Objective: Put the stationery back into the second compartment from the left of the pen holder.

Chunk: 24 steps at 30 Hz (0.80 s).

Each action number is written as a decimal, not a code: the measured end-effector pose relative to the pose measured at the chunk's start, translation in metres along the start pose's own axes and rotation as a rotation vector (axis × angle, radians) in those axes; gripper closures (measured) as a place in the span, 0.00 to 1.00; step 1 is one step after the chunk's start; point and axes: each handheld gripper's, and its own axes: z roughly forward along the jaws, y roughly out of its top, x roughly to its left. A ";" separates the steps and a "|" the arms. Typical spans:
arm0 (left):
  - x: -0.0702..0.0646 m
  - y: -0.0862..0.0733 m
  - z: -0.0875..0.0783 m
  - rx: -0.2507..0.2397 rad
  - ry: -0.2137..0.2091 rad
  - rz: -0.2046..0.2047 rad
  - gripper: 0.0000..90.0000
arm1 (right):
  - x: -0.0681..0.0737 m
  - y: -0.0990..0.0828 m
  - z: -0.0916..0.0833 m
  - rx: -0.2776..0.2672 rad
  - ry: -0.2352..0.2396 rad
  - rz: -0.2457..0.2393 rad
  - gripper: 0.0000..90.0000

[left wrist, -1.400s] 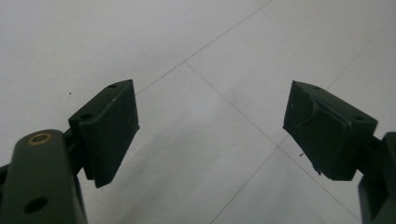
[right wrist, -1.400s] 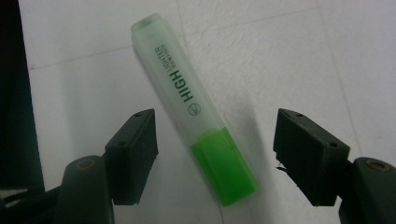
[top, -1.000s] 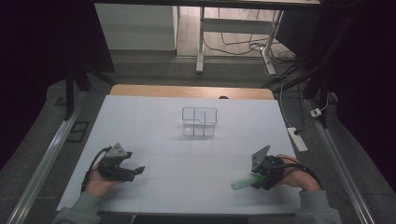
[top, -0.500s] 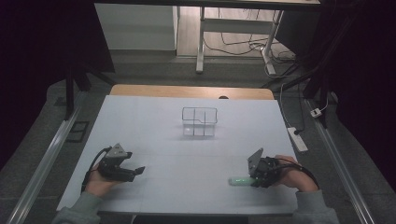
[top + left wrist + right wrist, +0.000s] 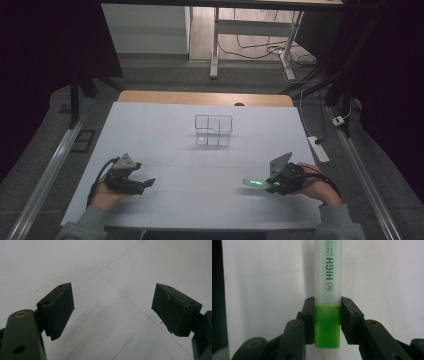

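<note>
A green highlighter (image 5: 328, 277) with a pale translucent body and a green end sticks out from my right gripper (image 5: 327, 322), which is shut on it near that green end. In the high view the highlighter (image 5: 254, 183) points left, low over the white table (image 5: 165, 145) at the front right, with the right gripper (image 5: 272, 184) held by a hand. At the front left my left gripper (image 5: 146, 184) stands open, its jaws wide apart over bare table (image 5: 110, 310), nothing between them. A clear compartmented box (image 5: 214, 130) stands at the table's middle, toward the back.
The front edge of the table runs just below both hands. A power strip (image 5: 318, 148) lies off the table's right side. A dark metal rail (image 5: 50, 170) runs along the left side. Cables and desk legs stand beyond the far edge.
The right gripper, with the highlighter in it, has dropped lower toward the table and levelled out. The left gripper has stayed in place.
</note>
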 end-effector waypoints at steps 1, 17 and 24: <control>0.000 0.000 0.000 0.000 0.000 0.000 0.20 | -0.001 0.001 -0.001 -0.014 -0.010 0.013 0.74; 0.000 0.000 -0.001 -0.002 0.003 0.003 0.20 | -0.012 0.018 0.001 -0.117 -0.073 0.222 0.74; -0.001 0.000 -0.001 -0.006 0.005 0.002 0.20 | -0.014 0.025 0.002 -0.153 -0.090 0.269 0.74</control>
